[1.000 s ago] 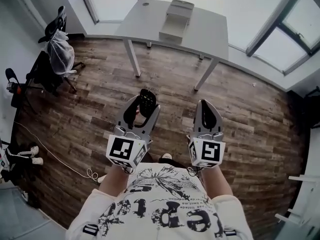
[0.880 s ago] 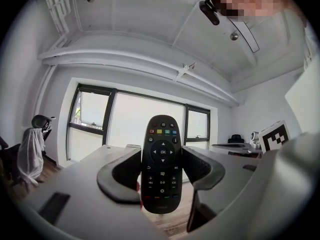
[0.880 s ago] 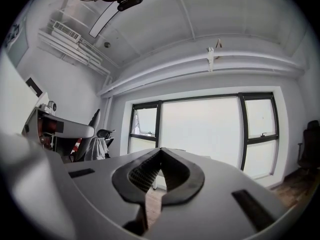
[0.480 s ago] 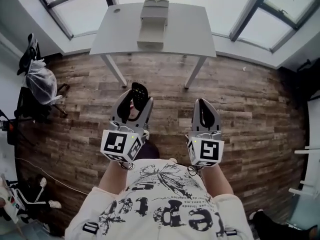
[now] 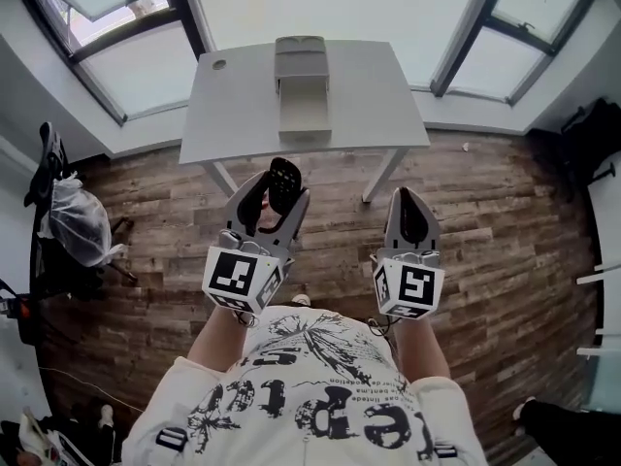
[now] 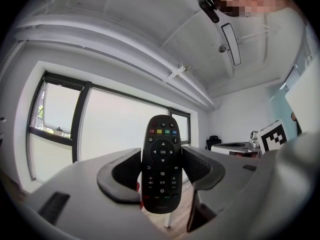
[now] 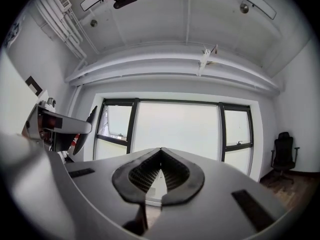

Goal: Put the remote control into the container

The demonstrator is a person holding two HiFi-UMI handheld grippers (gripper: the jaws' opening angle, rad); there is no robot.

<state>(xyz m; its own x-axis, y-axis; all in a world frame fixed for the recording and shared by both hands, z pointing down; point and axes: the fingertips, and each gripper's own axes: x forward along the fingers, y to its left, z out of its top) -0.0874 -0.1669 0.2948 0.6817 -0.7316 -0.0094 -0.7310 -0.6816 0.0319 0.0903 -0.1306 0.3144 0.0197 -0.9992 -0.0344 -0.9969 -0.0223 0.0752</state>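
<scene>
**Head view**
- Left gripper (image 5: 277, 202): held in the air in front of the person's torso, over the wooden floor (image 5: 505, 221); clamped on the remote control (image 5: 284, 181).
- Remote control: black, gripped by its lower half. Its upper end projects past the jaw tips toward the surface (image 5: 374, 90).
- Right gripper (image 5: 408, 200): held level with the left gripper and apart from it; jaw tips together, nothing between them.
- Container (image 5: 302, 100): pale grey box on the white surface, about mid-width. It appears to be open at the top, but this view is too distant to confirm.
- Remote control relative to container: outside it, short of the surface's near edge.
- Person: white printed shirt (image 5: 310, 401), with both forearms extended to the grippers.
- Left margin: dark chair (image 5: 49, 178) carrying a pale bag (image 5: 78, 223).

**Left gripper view**
- Jaw state: both dark pads (image 6: 120, 176) press the sides of the remote control.
- Remote control: upright, button face toward the camera, coloured keys near the top.
- Background: large window (image 6: 120, 129), white ceiling.

**Right gripper view**
- Jaw state: tips meet at a point and hold nothing.
- Background: wide window (image 7: 177, 129); office chair (image 7: 283, 156) at far right.
</scene>
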